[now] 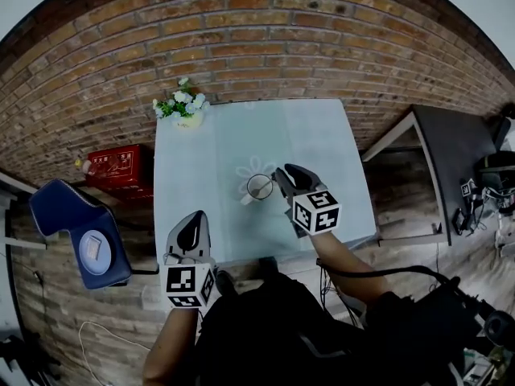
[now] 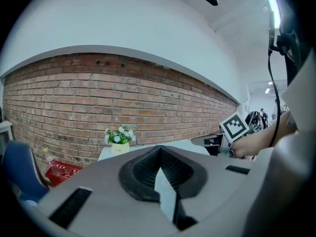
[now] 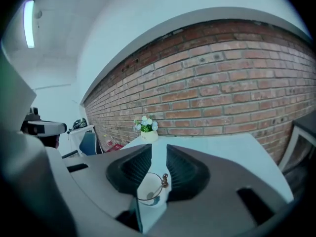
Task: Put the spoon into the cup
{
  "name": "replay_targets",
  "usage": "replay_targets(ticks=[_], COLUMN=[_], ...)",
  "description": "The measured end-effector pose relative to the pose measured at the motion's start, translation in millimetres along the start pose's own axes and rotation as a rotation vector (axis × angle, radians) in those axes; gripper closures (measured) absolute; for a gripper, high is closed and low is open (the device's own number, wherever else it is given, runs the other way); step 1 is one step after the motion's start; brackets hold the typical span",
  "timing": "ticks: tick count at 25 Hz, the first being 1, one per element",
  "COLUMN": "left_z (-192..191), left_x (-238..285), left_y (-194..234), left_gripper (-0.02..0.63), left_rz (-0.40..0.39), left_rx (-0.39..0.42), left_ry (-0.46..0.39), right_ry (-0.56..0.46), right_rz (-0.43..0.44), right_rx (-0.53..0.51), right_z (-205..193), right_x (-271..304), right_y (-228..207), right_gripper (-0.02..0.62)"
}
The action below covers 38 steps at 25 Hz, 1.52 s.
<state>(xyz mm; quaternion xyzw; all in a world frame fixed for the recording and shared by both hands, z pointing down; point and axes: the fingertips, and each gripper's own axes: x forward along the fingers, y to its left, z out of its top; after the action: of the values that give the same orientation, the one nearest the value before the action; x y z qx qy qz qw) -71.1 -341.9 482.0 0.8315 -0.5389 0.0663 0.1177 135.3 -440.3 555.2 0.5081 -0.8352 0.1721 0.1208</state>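
Note:
A glass cup (image 1: 259,186) stands near the middle of the pale table (image 1: 322,135). In the right gripper view the cup (image 3: 149,190) shows low in the gap between the jaws, with the spoon (image 3: 164,180) standing in it, its knobbed handle end leaning on the rim. My right gripper (image 1: 282,174) hovers just right of the cup and above it; its jaws (image 3: 159,149) stand apart, open, touching nothing. My left gripper (image 1: 193,219) waits at the table's near edge, away from the cup, with its jaws (image 2: 159,151) meeting at the tips and nothing in them.
A small pot of white flowers (image 1: 185,109) sits at the table's far left corner by the brick wall. A red box (image 1: 119,167) and a blue chair (image 1: 80,232) are on the floor to the left. A dark table (image 1: 459,159) stands to the right.

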Motion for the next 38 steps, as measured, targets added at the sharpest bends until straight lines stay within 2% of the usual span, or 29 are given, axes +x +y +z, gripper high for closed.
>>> replay_targets(ticks=[2, 10, 16, 21, 26, 28, 30, 34, 38], left_z=[6, 32, 42, 48, 58, 61, 65, 75, 80], left_x=[-2, -9, -13, -21, -29, -33, -36, -44, -44], left_y=[0, 8, 11, 12, 24, 25, 22, 15, 7], left_gripper=[0.597, 0.597, 0.597, 0.597, 0.598, 0.598, 0.598, 0.598, 0.598], left_rz=[-0.024, -0.102, -0.168, -0.237, -0.209, -0.198, -0.19, -0.191, -0.178], left_rx=[0.009, 0.041, 0.068, 0.071, 0.04, 0.056, 0.081, 0.057, 0.068], left_ry=[-0.019, -0.097, -0.129, -0.142, -0.156, -0.156, -0.158, -0.176, -0.172], right_ry=[-0.041, -0.147, -0.176, -0.185, -0.2, -0.209, -0.224, -0.242, -0.247], right_rz=[-0.009, -0.038, -0.144, -0.225, -0.263, -0.27, -0.265, -0.249, -0.232], right_rx=[0.002, 0.001, -0.059, -0.032, -0.043, -0.055, -0.056, -0.058, -0.065], right_z=[16, 66, 87, 88, 91, 93, 97, 102, 108], right_x=[-11, -62, -105, -139, -161, -166, -169, -176, -180], right_y=[6, 36, 57, 73, 86, 89, 92, 96, 94], right_gripper=[0.516, 0.561, 0.572, 0.577, 0.578, 0.577, 0.578, 0.578, 0.578])
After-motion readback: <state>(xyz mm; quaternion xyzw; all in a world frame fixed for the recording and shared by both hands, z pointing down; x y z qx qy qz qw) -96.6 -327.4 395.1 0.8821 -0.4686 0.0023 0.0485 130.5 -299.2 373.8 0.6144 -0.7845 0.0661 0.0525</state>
